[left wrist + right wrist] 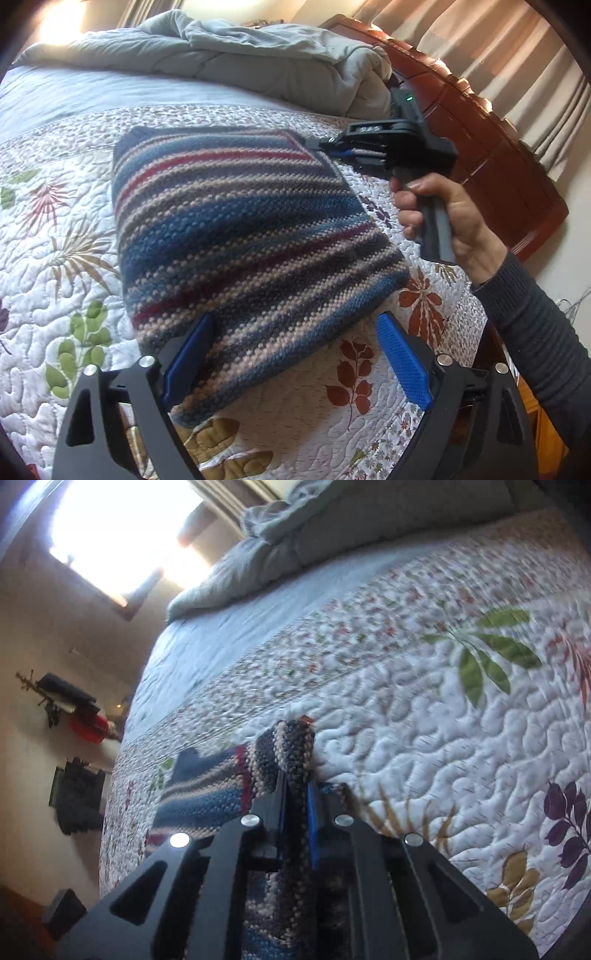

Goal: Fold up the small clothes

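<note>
Sweater folded on the quilt, right corner pinched

Your right gripper [325, 144] clamps the sweater [236, 236] corner; your left gripper [291, 365] gapes around its near edge. On the quilt [55, 229], the sweater's underside is hidden.

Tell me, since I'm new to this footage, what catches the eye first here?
The striped knit, folded, lies mid-frame on a quilt printed with leaves. The right gripper has its jaws shut on the knit's far corner, while the left gripper hangs open over the near edge. A rumpled grey duvet is heaped at the bed's far end.
</note>
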Demonstrator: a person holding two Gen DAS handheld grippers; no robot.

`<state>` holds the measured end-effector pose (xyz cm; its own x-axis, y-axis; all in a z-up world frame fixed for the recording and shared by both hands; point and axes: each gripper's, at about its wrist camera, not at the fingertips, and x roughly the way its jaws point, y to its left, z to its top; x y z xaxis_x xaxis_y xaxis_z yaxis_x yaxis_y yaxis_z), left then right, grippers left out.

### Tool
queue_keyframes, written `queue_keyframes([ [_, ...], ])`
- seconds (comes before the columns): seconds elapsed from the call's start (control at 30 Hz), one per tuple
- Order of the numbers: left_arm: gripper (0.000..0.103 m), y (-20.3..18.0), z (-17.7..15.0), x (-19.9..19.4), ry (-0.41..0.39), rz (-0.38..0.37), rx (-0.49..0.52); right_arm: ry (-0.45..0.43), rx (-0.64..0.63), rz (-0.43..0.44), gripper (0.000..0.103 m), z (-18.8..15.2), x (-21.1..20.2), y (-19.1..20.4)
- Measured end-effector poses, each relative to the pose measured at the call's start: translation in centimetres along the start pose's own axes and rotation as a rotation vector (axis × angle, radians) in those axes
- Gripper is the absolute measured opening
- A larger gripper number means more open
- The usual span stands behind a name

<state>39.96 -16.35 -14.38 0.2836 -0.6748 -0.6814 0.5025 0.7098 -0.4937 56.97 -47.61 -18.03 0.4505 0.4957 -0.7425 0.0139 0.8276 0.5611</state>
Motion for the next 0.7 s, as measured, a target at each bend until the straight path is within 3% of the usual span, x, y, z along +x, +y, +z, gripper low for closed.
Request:
queue_keyframes([
  [0.07, 0.090, -0.3, -0.1, 0.3, 0.003, 0.006, -0.006, 0.055, -0.003, -0.040, 0.009, -0.6, 1.9, -0.6],
  [0.13, 0.090, -0.1, -0.2, 0.4, 0.006, 0.007, -0.013, 0.051, -0.006, -0.039, 0.015, -1.2, 2.0, -0.7],
  [0.2, 0.090, 0.1, -0.3, 0.3, 0.010, 0.010, -0.020, 0.032, 0.035, 0.000, 0.023, -1.4, 0.6, -0.9],
  [0.27, 0.090, 0.0, -0.3, -0.1, 0.010, 0.004, -0.022, 0.023, 0.011, 0.020, 0.024, -2.5, -1.7, -0.7],
  [0.33, 0.090, -0.1, -0.2, -0.4, 0.007, 0.000, -0.015, 0.031, -0.004, 0.037, 0.043, -4.3, -4.2, -0.7],
  [0.5, 0.090, -0.2, -0.3, -1.0, -0.006, 0.003, -0.022, 0.078, 0.013, 0.079, 0.049, -9.6, -7.0, -1.0],
  [0.57, 0.090, 0.0, -0.4, -1.2, -0.006, 0.010, -0.031, 0.106, 0.010, 0.090, 0.048, -10.6, -6.0, -0.6],
  [0.6, 0.090, 0.2, -0.5, -1.1, -0.001, 0.013, -0.036, 0.126, -0.002, 0.086, 0.028, -11.1, -5.4, -0.5],
  [0.63, 0.090, 0.3, -0.6, -1.1, 0.006, 0.015, -0.043, 0.126, -0.010, 0.073, 0.016, -11.4, -5.5, -0.5],
  [0.7, 0.090, 0.9, -0.8, -0.8, 0.022, 0.021, -0.066, 0.102, 0.012, 0.056, 0.014, -11.4, -5.7, -0.9],
])
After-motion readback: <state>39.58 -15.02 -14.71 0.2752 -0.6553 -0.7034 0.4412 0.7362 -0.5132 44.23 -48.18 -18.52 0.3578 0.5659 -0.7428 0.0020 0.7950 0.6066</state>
